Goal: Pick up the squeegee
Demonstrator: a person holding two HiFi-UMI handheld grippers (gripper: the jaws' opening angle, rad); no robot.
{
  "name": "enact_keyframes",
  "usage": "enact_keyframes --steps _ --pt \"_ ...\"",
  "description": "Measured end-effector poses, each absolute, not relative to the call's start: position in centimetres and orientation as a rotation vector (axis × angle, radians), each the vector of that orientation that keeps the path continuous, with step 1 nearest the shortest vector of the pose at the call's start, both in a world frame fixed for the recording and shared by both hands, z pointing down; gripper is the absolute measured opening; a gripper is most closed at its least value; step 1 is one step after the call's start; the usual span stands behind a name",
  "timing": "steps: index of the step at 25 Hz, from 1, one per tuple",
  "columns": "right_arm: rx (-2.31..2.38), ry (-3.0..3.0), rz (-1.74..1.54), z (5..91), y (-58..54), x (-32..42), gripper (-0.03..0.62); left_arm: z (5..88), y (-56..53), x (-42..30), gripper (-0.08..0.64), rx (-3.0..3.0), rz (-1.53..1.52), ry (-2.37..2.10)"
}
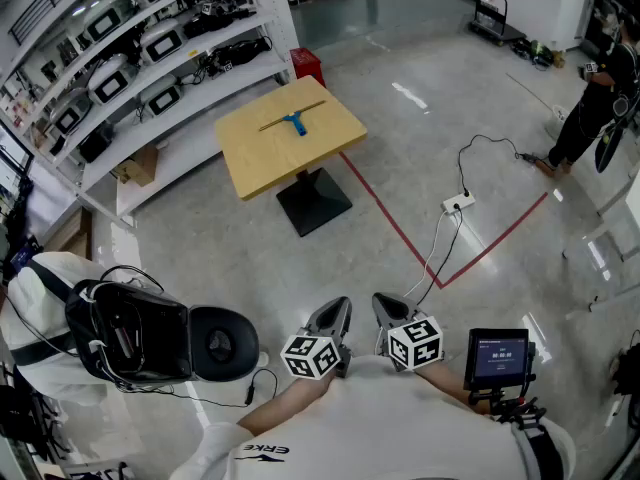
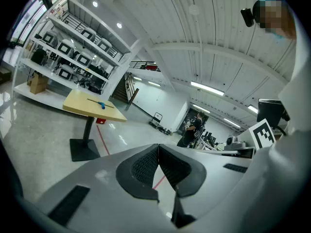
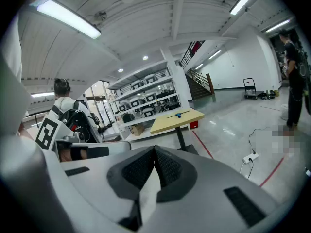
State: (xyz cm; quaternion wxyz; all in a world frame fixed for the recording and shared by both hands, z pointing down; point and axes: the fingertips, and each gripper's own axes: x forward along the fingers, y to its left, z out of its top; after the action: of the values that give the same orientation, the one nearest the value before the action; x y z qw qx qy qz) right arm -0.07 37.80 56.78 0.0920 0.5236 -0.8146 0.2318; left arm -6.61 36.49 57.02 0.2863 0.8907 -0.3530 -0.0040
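Pale yellow wood forms the square tabletop (image 1: 250, 153) on which the squeegee (image 1: 294, 119) is laid flat, roughly at the middle and well apart from both grippers. In the head view its long thin blade is seen running from lower left to upper right. The short blue handle is set across the blade and pointed toward the near right edge.

The tabletop is carried on a single post with a black base (image 1: 314, 202), set on a polished grey concrete floor (image 1: 200, 258). A red tape line (image 1: 400, 228) is laid across the floor, and a white power strip (image 1: 458, 204) with its cable lies beside it. White shelving (image 1: 180, 68) loaded with devices is ranged behind the table, with a cardboard box (image 1: 137, 165) on the lowest shelf.

The left gripper (image 1: 338, 310) and right gripper (image 1: 383, 306) are held low, close to the torso. In each gripper view the fingers are seen closed tip to tip, with nothing between them.

Only the head view shows the blade's line plainly — in the gripper views the squeegee is reduced to a small blue mark. The ribbed white ceiling and its strip lights are shown by the gripper views alone.
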Motion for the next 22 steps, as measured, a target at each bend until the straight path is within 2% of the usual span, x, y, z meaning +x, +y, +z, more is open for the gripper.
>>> enact_keyframes --steps 22 --pt "1.601 -2.41 0.714 56.53 37.55 0.34 0.005 57.09 36.42 -6.52 0.005 2.37 -0.007 -0.924"
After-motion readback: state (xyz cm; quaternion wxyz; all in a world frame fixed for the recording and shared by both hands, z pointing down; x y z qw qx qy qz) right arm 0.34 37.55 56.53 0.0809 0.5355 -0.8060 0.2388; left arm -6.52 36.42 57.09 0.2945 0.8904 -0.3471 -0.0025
